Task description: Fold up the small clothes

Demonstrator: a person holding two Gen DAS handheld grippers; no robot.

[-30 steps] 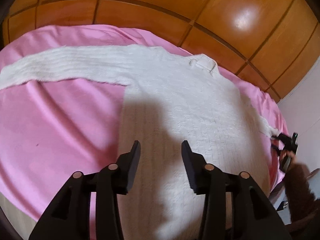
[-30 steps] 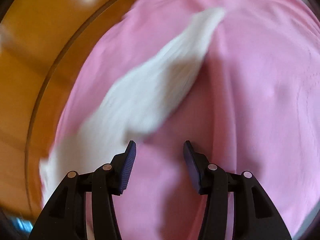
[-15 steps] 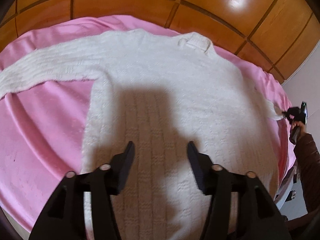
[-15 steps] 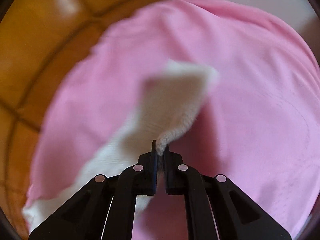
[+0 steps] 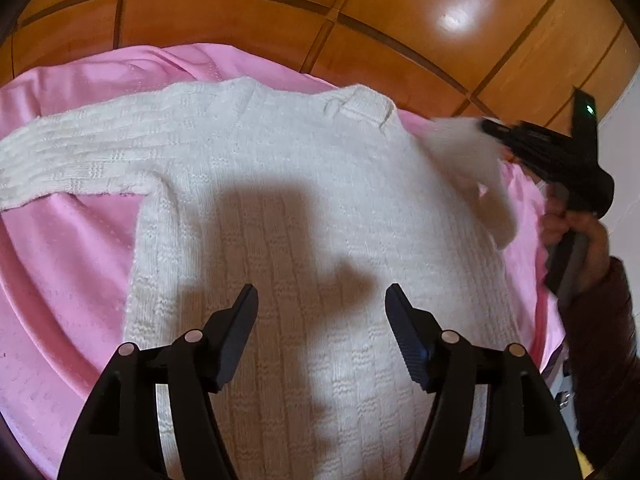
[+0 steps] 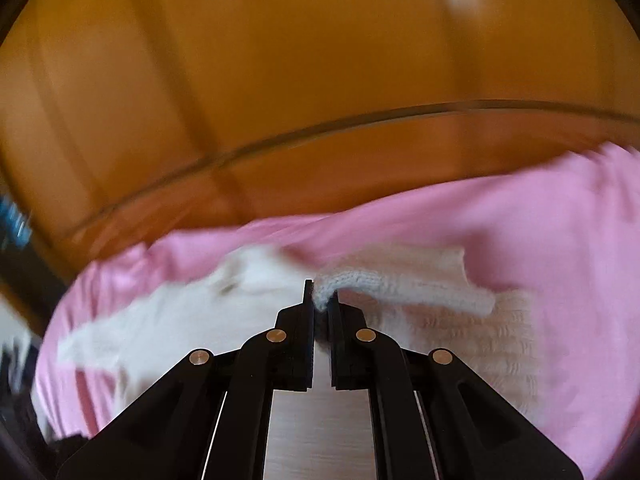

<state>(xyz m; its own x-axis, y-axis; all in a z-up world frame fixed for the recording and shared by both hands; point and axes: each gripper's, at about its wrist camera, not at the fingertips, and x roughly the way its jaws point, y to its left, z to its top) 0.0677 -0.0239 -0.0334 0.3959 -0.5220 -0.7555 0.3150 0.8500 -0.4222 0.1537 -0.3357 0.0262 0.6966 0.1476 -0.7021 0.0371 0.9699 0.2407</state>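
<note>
The white knit sweater (image 5: 304,216) lies flat, front down it seems, on the pink sheet (image 5: 60,264) of a bed, neck toward the wooden headboard (image 5: 248,12), one sleeve (image 5: 80,160) stretched out to the left in the left wrist view. The right claw (image 6: 320,300) is clamped shut on the cuff of the other sleeve (image 6: 400,284), which it carries lifted above the body of the sweater; both views are blurred around it, so how much knit sits between the pads is hard to judge, but the grip looks to be only on the very edge. The left claw (image 5: 322,312) hovers over the lower middle of the sweater with its jaws opening and nothing between them. The main risk is that thin pinch: a quick swing could pull the cuff free and drop the sleeve in a heap short of its fold line. Nothing pins the body either, so the drag of the sleeve could shift or wrinkle the whole sweater on the smooth sheet. If the left claw comes down on the knit, it may snag a loop of the loose weave.
</note>
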